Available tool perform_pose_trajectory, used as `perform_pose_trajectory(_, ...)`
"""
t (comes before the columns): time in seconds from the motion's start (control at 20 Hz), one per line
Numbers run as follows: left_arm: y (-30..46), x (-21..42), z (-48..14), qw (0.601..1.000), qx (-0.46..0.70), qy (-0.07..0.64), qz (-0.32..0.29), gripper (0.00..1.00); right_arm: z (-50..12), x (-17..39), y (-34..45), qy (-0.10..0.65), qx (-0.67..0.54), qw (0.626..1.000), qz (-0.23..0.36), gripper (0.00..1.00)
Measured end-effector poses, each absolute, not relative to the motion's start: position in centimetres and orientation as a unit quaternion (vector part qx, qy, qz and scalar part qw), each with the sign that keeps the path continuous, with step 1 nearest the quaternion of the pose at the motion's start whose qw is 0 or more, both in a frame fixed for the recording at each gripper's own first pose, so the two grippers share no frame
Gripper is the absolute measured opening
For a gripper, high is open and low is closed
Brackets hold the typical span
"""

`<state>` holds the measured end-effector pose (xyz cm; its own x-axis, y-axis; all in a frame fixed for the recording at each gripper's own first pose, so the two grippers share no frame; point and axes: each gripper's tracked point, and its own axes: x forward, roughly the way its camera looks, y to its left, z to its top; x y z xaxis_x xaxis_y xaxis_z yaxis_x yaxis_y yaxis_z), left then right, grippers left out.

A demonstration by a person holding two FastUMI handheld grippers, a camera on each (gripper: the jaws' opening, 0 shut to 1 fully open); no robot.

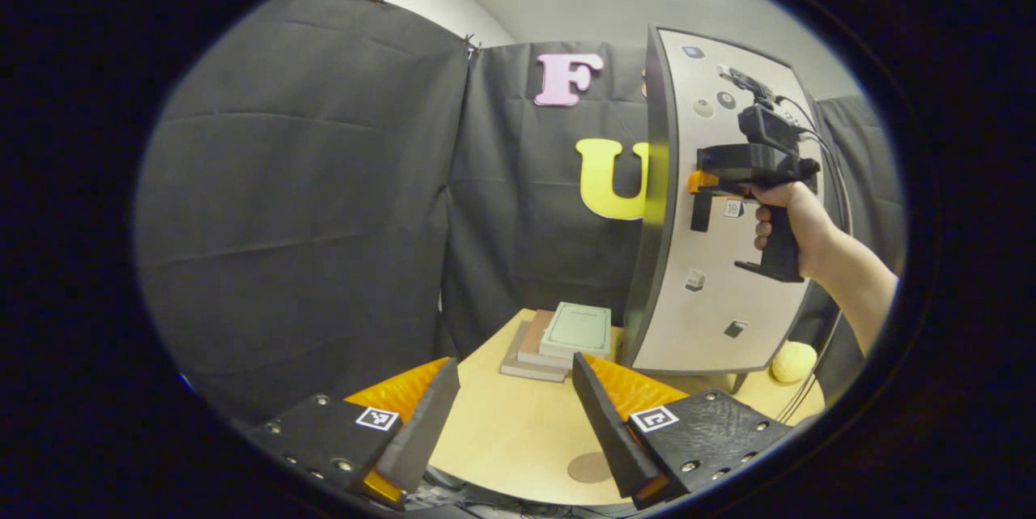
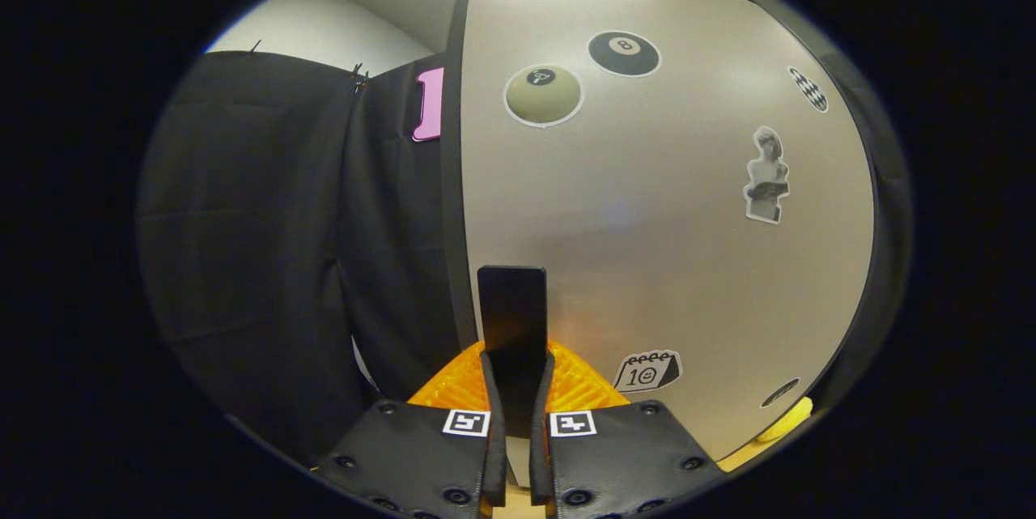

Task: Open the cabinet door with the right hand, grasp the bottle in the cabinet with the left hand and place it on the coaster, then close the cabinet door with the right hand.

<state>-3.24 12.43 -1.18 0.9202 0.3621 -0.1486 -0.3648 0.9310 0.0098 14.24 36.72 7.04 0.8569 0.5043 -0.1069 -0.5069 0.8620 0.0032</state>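
1. The right gripper [image 2: 514, 389] has its two fingers pinched close on the dark upright handle [image 2: 511, 316] of the cabinet door [image 2: 647, 203]; both fingers press against the handle's sides; in the left gripper view the same gripper [image 1: 702, 183] sits at the door's [image 1: 712, 260] near edge, held by a person's hand [image 1: 797, 219].
2. The cabinet door is a pale panel with a dark rim, dotted with stickers, among them a billiard-ball sticker [image 2: 623, 53] and a small calendar sticker [image 2: 647, 372]; whether it stands ajar or flush I cannot tell, and the cabinet's inside is hidden, so the bottle's place cannot be told.
3. The left gripper [image 1: 514, 430] hangs low over the wooden table [image 1: 510, 422] with its fingers spread wide, nothing between them.
4. The round brown coaster [image 1: 589, 467] lies on the table near the front edge, bare, just beside the left gripper's own right finger.
5. A stack of books [image 1: 558, 341] rests farther back on the table, near the door's lower corner; a yellow ball-like thing [image 1: 793, 361] lies beyond the door's foot.
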Motion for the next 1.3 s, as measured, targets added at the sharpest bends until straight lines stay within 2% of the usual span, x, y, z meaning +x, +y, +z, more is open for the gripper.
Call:
perform_pose_trajectory(0.2,13.5,-2.7,-1.2,0.986,-0.022,0.078,0.147,0.88,7.2,12.4,35.9,0.056,-0.01,0.964,0.261,0.11)
perform_pose_trajectory(0.3,13.9,-2.9,-1.5,0.988,-0.023,0.08,0.131,0.85,7.3,11.4,35.3,0.054,-0.01,0.964,0.26,0.13)
perform_pose_trajectory(0.6,12.9,-3.9,-3.2,0.994,-0.033,0.088,0.064,0.86,7.4,8.7,32.9,0.056,-0.01,0.969,0.241,0.13)
perform_pose_trajectory(0.65,12.8,-3.6,-3.1,0.994,-0.026,0.088,0.056,0.88,7.5,8.4,32.5,0.057,-0.01,0.969,0.238,0.13)
perform_pose_trajectory(0.7,12.6,-3.4,-3.1,0.995,-0.02,0.088,0.047,0.85,7.4,8.0,32.1,0.059,-0.01,0.97,0.237,0.13)
perform_pose_trajectory(0.8,12.0,-3.1,-3.4,0.995,-0.01,0.09,0.032,0.85,7.4,7.4,31.4,0.06,-0.01,0.969,0.238,0.13)
perform_pose_trajectory(1.1,8.0,-2.1,-3.0,0.996,-0.016,0.088,0.011,0.85,7.7,5.5,29.5,0.056,0.007,0.963,0.262,0.13)
perform_pose_trajectory(1.25,7.1,-1.2,-3.7,0.994,-0.032,0.099,0.031,0.88,7.9,5.2,28.5,0.054,0.0,0.958,0.282,0.13)
perform_pose_trajectory(1.3,6.6,-0.9,-3.4,0.994,-0.034,0.097,0.035,0.85,7.9,5.0,28.0,0.056,-0.002,0.956,0.287,0.13)
